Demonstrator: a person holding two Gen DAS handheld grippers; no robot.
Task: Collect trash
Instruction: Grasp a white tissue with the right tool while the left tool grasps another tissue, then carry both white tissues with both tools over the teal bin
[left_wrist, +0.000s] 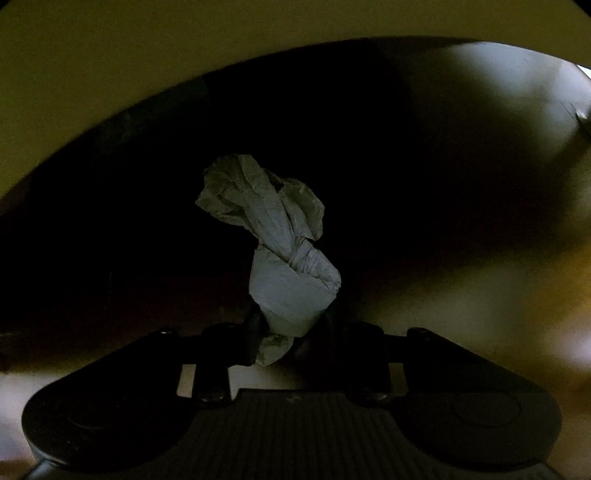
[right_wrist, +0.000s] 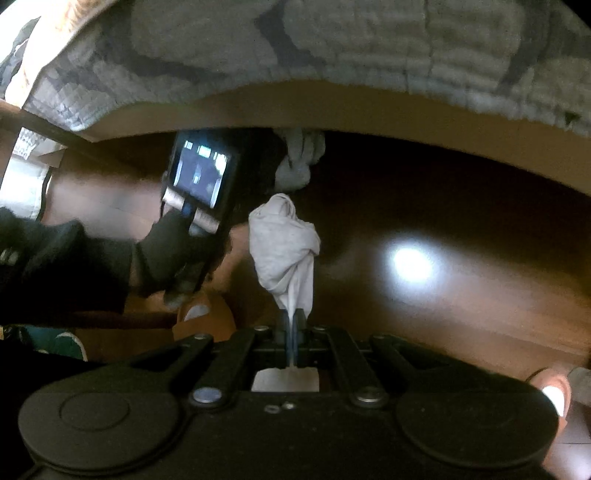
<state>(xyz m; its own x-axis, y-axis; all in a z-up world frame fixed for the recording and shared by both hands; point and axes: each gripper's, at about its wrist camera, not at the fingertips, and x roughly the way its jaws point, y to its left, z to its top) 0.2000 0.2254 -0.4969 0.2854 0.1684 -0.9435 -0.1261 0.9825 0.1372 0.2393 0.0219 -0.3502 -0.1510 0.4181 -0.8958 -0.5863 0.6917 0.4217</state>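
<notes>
My left gripper (left_wrist: 290, 325) is shut on a crumpled grey-white tissue (left_wrist: 273, 236) and holds it in the dark space under a bed. My right gripper (right_wrist: 294, 317) is shut on another crumpled white tissue (right_wrist: 284, 243), held above the brown wooden floor (right_wrist: 461, 280). In the right wrist view the left gripper's body with its lit screen (right_wrist: 201, 173) shows at left, held by a black-gloved hand (right_wrist: 170, 251), with its tissue (right_wrist: 299, 158) poking under the bed frame.
The pale bed frame edge (right_wrist: 332, 107) arches across the top, with a grey quilted blanket (right_wrist: 295, 40) hanging over it. The space beneath the bed (left_wrist: 369, 147) is dark. A bright light glare (right_wrist: 412, 262) lies on the floor.
</notes>
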